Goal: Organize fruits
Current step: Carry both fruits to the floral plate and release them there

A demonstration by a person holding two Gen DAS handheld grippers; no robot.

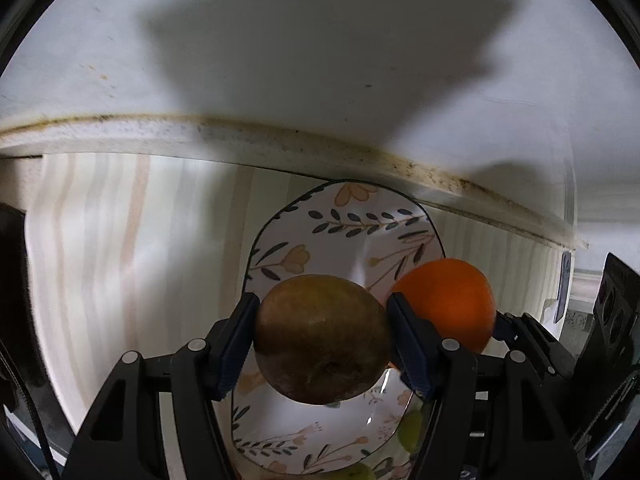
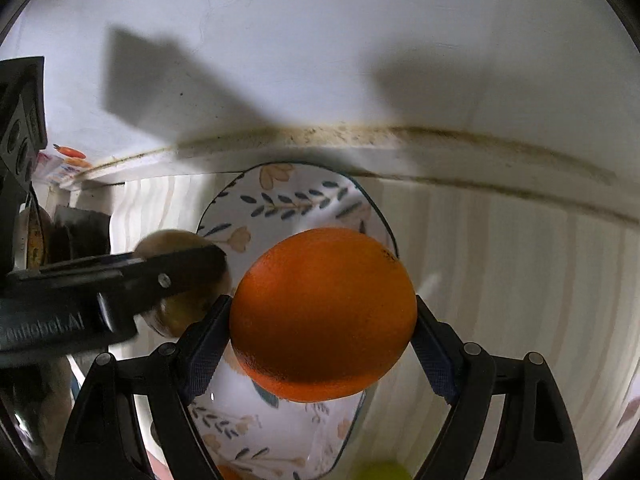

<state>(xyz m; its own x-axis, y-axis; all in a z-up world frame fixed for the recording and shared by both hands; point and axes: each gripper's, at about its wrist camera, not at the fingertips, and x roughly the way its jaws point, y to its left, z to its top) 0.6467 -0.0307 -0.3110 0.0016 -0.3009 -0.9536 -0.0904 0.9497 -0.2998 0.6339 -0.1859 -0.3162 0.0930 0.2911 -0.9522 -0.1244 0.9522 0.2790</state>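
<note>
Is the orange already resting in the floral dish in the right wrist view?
No: the orange is clamped between the right gripper fingers, held above the floral dish.

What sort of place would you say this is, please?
Probably a home kitchen or dining corner: a floral plate on a striped tablecloth against a white wall with a grimy ledge.
</note>
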